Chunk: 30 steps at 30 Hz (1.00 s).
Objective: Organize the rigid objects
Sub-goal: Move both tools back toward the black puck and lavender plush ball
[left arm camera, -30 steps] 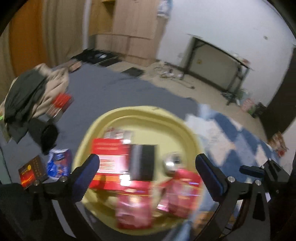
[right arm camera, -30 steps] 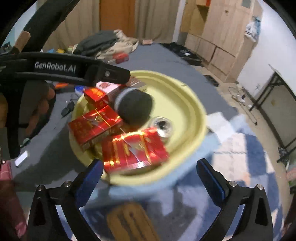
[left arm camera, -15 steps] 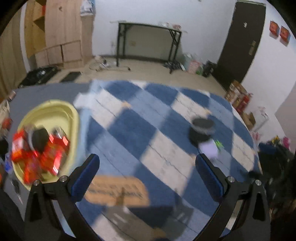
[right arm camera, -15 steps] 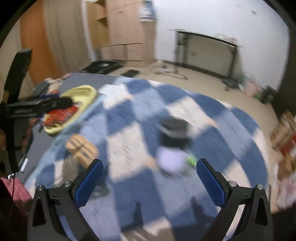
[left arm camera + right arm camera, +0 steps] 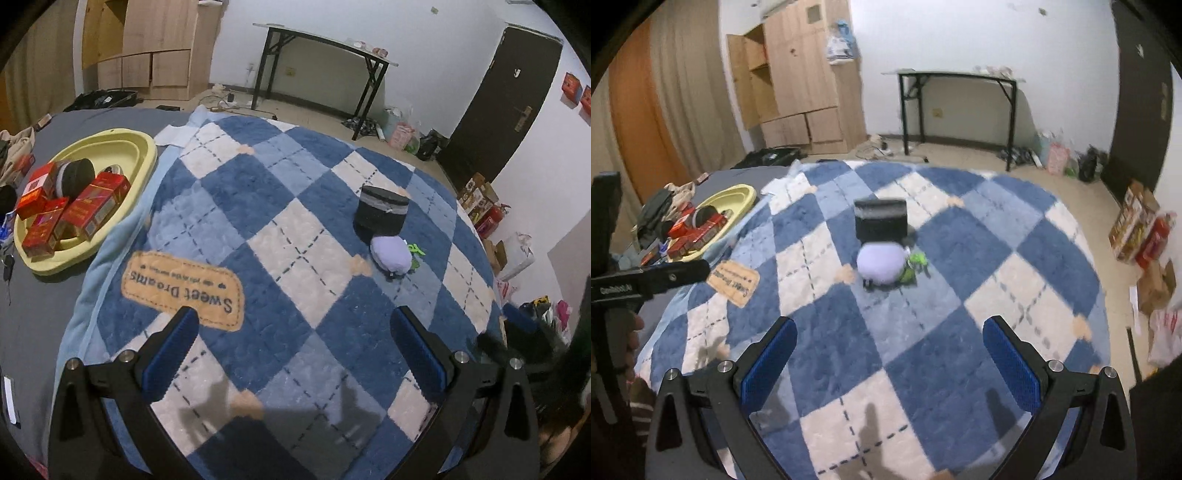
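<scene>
- Left wrist view: the left gripper [image 5: 293, 341] is spread wide and holds nothing, above a blue-and-white checked blanket [image 5: 258, 206] with a tan "Sweet Dreams" patch [image 5: 183, 286].
- A yellow tray [image 5: 146, 147] lies at the blanket's left edge, on grey cloth. In it are several red boxes [image 5: 99, 201], a black round thing [image 5: 77, 175] and a small shiny can [image 5: 112, 170], packed close together.
- Well apart from the tray, out on the blanket, stands a black round box [image 5: 380, 214]. A lilac pouch [image 5: 390, 253] lies just in front of it, touching or nearly so, with a small green thing [image 5: 415, 249] beside the pouch.
- Right wrist view: the right gripper [image 5: 888, 354] is also spread wide and empty, pointed toward the black box [image 5: 881, 221] and the pouch [image 5: 882, 262], both blurred.
- The tray [image 5: 738, 195] shows far left, with the left tool's black arm [image 5: 650, 278] in front of it.
- A black table [image 5: 960, 77] stands by the white wall and a wooden cupboard [image 5: 801, 81] to its left.
</scene>
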Each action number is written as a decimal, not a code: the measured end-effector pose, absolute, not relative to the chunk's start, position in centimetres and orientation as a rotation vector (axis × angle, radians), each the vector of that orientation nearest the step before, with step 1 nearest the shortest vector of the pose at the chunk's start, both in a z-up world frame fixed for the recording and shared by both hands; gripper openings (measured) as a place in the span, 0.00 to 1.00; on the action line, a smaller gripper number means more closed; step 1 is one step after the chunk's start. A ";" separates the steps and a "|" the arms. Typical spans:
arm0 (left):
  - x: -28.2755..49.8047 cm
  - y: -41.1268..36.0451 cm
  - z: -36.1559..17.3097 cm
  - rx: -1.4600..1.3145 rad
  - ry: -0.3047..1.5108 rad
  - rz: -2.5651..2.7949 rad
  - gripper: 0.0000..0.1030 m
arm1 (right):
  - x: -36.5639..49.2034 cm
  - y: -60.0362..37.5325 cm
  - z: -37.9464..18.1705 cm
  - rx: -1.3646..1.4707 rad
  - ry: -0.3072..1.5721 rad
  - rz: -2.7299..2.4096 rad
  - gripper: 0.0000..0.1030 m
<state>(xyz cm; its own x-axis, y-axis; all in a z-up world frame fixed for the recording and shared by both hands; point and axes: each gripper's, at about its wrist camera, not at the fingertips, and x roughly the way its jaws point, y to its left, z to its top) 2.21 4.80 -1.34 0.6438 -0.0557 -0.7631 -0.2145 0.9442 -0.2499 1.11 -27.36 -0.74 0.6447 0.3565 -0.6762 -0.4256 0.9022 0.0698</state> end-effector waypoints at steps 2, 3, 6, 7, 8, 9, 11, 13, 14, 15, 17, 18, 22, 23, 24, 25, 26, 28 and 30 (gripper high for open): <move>2.2 5.1 -1.2 -0.331 0.857 0.093 1.00 | 1.3 -26.7 -1.0 -0.141 0.771 0.457 1.00; 2.2 5.1 -1.2 -0.330 0.852 0.097 1.00 | 1.3 -26.4 -1.1 -0.169 0.770 0.460 1.00; 2.1 5.6 -1.5 -0.349 0.864 0.104 1.00 | 1.2 -26.0 -1.0 -0.182 0.770 0.477 1.00; 2.2 5.7 -1.6 -0.356 0.865 0.104 1.00 | 1.2 -25.9 -0.9 -0.182 0.771 0.482 1.00; 2.2 5.8 -1.6 -0.362 0.862 0.105 1.00 | 1.2 -25.9 -0.9 -0.183 0.769 0.486 1.00; 2.2 5.8 -1.5 -0.366 0.860 0.104 1.00 | 1.2 -25.8 -0.8 -0.187 0.764 0.486 1.00; 2.4 5.8 -1.5 -0.365 0.863 0.100 1.00 | 1.3 -25.8 -0.8 -0.190 0.759 0.484 1.00; 2.7 5.7 -1.5 -0.355 0.871 0.102 1.00 | 1.4 -25.8 -1.0 -0.185 0.765 0.473 1.00; 2.8 5.8 -1.6 -0.358 0.872 0.100 1.00 | 1.5 -26.0 -1.1 -0.178 0.767 0.470 1.00; 2.9 5.8 -1.5 -0.365 0.872 0.096 1.00 | 1.5 -26.0 -1.0 -0.173 0.766 0.468 1.00; 3.0 5.9 -1.5 -0.379 0.874 0.090 1.00 | 1.6 -26.1 -1.0 -0.168 0.763 0.465 1.00; 3.1 5.9 -1.4 -0.386 0.875 0.085 1.00 | 1.7 -26.2 -1.1 -0.165 0.763 0.463 1.00; 3.6 5.7 -1.0 -0.381 0.886 0.072 1.00 | 2.5 -26.0 -1.3 -0.173 0.755 0.466 1.00; 3.8 5.6 -0.9 -0.362 0.891 0.070 1.00 | 2.9 -25.8 -1.1 -0.189 0.735 0.472 1.00; 3.9 5.5 -0.7 -0.346 0.887 0.068 1.00 | 3.5 -25.8 -1.0 -0.195 0.715 0.484 1.00; 4.0 5.5 -0.6 -0.336 0.883 0.065 1.00 | 4.3 -25.7 -1.0 -0.190 0.718 0.498 1.00; 4.2 5.5 -0.4 -0.323 0.882 0.057 1.00 | 5.1 -25.7 -1.2 -0.187 0.727 0.502 1.00; 4.8 5.4 -0.5 -0.312 0.895 0.032 1.00 | 6.3 -25.5 -1.7 -0.184 0.730 0.489 1.00; 6.4 5.0 -0.8 -0.311 0.916 -0.019 1.00 | 7.7 -25.2 -2.5 -0.161 0.741 0.495 1.00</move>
<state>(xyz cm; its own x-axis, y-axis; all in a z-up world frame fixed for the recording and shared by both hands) 6.36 4.96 -0.76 0.6124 -0.1481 -0.7766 -0.1152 0.9551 -0.2730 7.74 -25.21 -2.54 0.6296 0.3744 -0.6808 -0.4857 0.8735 0.0312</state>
